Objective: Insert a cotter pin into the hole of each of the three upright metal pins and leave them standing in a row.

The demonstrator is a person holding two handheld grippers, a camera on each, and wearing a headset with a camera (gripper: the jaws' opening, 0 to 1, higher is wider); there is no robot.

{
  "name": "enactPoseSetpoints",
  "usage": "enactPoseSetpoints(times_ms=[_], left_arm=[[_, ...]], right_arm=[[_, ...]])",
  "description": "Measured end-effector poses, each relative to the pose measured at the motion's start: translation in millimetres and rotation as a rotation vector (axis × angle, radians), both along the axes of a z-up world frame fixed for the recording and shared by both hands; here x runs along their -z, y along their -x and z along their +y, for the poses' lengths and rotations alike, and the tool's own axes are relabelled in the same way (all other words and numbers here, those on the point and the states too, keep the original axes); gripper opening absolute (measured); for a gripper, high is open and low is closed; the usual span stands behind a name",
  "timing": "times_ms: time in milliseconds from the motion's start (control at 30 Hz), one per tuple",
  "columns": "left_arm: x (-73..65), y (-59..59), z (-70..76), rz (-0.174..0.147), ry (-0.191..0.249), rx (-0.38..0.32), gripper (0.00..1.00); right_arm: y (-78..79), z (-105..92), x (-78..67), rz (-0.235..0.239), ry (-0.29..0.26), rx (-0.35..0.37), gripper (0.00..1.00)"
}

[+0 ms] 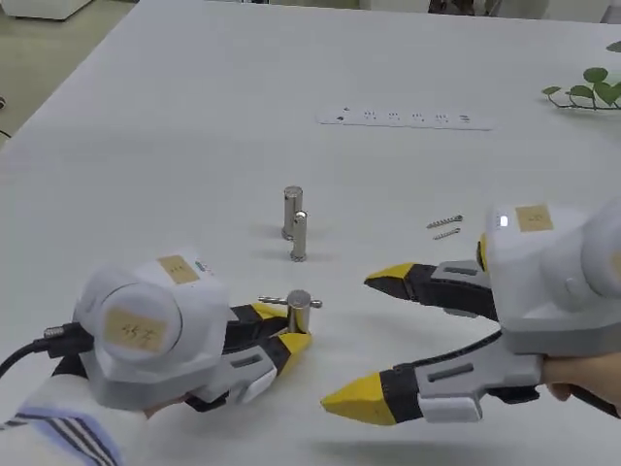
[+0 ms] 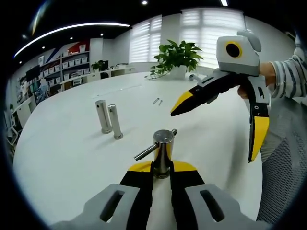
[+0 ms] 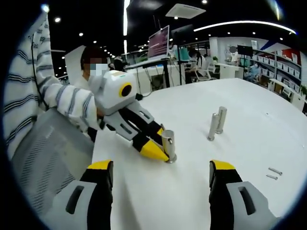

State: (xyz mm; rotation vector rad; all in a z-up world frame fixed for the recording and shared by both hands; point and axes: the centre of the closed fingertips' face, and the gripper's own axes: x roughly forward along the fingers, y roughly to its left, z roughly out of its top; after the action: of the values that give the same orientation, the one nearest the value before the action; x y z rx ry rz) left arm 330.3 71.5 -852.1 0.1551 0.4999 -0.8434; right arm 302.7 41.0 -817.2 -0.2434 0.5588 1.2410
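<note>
My left gripper [image 1: 289,328] is shut on the base of an upright metal pin [image 1: 299,311], which has a cotter pin [image 2: 152,149] through its hole near the top. Two more metal pins [image 1: 292,209] [image 1: 299,237] stand close together farther back on the white table. Two loose cotter pins [image 1: 445,227] lie to their right. My right gripper [image 1: 354,340] is open to the right of the held pin, nothing between its fingers. In the right gripper view the held pin [image 3: 168,146] stands ahead between the open fingers [image 3: 223,172], with the left gripper [image 3: 156,151] against it.
A white power strip [image 1: 403,118] lies across the far middle of the table. A potted plant [image 1: 587,92] sits at the far right edge. A person in a striped sleeve [image 3: 57,96] holds the left gripper. An office with desks lies beyond.
</note>
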Motion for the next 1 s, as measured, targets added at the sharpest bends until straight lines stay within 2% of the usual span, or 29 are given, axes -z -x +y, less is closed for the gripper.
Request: enactPoseSetpoints(times_ms=[67, 167, 300, 433, 500, 533, 567, 600, 933, 1000], left_arm=[[0.1, 0.1, 0.0, -0.001, -0.002, 0.001, 0.11], [0.2, 0.2, -0.1, -0.002, -0.002, 0.002, 0.11], [0.2, -0.5, 0.4, 0.008, 0.006, -0.008, 0.11], [-1.6, -1.5, 1.2, -0.008, -0.001, 0.002, 0.10], [-2.4, -3.6, 2.5, -0.015, -0.014, -0.001, 0.10], [-3.8, -4.2, 2.2, -0.019, -0.010, 0.000, 0.10], [-8.8, -7.2, 0.7, -0.023, 0.020, -0.011, 0.10], [-12.1, -9.5, 0.5, -0.029, 0.029, -0.017, 0.10], [-15.8, -23.5, -1.0, -0.050, 0.000, -0.009, 0.10], [-16.4, -25.6, -1.0, -0.046, 0.013, -0.018, 0.10]], right_arm=[[0.5, -0.2, 0.5, 0.007, -0.005, 0.009, 0.91], [2.4, -1.1, 1.6, 0.016, 0.002, 0.016, 0.96], [3.3, -4.5, 0.8, -0.003, 0.026, 0.023, 0.97], [4.4, -8.7, -2.8, 0.003, 0.024, 0.041, 0.97], [3.2, -13.0, -3.1, -0.027, 0.045, 0.044, 0.97], [3.8, -14.0, -3.1, -0.024, 0.045, 0.048, 0.97], [3.8, -16.1, -3.5, -0.015, 0.040, 0.060, 0.98], [4.2, -17.3, -4.2, -0.013, 0.034, 0.064, 0.98], [8.7, -31.9, -5.9, -0.003, 0.034, 0.108, 0.98], [8.7, -34.5, -6.1, -0.003, 0.034, 0.113, 0.98]])
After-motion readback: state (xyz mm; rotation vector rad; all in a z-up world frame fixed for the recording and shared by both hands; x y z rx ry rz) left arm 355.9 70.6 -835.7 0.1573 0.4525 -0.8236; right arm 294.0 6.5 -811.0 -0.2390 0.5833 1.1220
